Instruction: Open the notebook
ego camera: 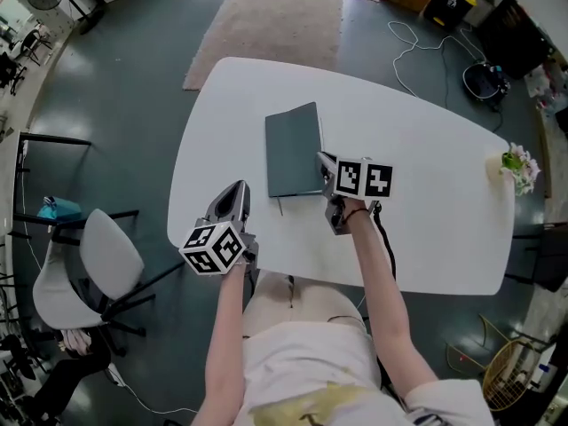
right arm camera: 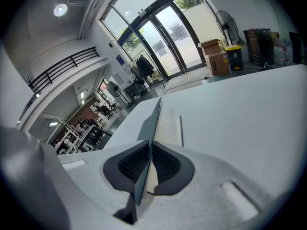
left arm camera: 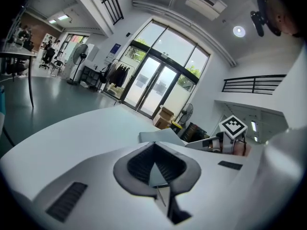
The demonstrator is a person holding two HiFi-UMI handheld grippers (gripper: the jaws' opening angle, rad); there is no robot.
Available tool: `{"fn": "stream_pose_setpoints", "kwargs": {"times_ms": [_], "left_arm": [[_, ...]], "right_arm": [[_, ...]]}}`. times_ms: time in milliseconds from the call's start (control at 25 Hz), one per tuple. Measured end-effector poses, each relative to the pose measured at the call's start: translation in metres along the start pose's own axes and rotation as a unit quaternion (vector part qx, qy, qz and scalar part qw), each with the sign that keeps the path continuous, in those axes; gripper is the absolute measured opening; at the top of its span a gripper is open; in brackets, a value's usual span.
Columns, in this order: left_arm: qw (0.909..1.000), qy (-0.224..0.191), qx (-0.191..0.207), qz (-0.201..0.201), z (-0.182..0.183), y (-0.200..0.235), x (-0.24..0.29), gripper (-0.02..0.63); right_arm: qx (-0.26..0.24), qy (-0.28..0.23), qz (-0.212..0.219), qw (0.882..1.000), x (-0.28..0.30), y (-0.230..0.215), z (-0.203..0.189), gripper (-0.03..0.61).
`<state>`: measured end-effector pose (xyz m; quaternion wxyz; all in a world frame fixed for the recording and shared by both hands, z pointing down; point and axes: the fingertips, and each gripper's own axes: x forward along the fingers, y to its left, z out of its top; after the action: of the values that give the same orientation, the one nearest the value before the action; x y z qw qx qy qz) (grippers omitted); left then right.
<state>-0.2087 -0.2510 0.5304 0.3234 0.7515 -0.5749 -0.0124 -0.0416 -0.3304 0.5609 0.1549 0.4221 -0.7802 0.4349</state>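
Note:
A dark grey-green notebook (ego camera: 293,149) lies on the white table (ego camera: 426,202), a little left of its middle. My right gripper (ego camera: 325,162) is at the notebook's near right corner, shut on the cover. In the right gripper view the thin dark cover (right arm camera: 156,119) runs edge-on between the pads (right arm camera: 132,164) and is lifted off the cream pages (right arm camera: 168,123). My left gripper (ego camera: 238,189) hovers over the table's near left part, apart from the notebook, its jaws shut with nothing in them. From the left gripper (left arm camera: 154,145) the notebook (left arm camera: 160,135) and the right gripper (left arm camera: 225,140) lie ahead.
A small pot of flowers (ego camera: 517,167) stands at the table's right end. A grey chair (ego camera: 98,264) is on the floor to the left. A rug (ego camera: 266,25) and loose cables (ego camera: 426,51) lie beyond the table's far edge.

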Motion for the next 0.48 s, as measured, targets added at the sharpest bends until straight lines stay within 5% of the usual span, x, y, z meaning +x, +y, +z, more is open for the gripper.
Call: {"fn": "stream_pose_setpoints", "kwargs": {"times_ms": [480], "left_arm": [[0.9988, -0.043, 0.007, 0.024, 0.020, -0.005, -0.029, 0.000]], "right_arm": [[-0.026, -0.013, 0.039, 0.999, -0.008, 0.042, 0.013, 0.031]]}}
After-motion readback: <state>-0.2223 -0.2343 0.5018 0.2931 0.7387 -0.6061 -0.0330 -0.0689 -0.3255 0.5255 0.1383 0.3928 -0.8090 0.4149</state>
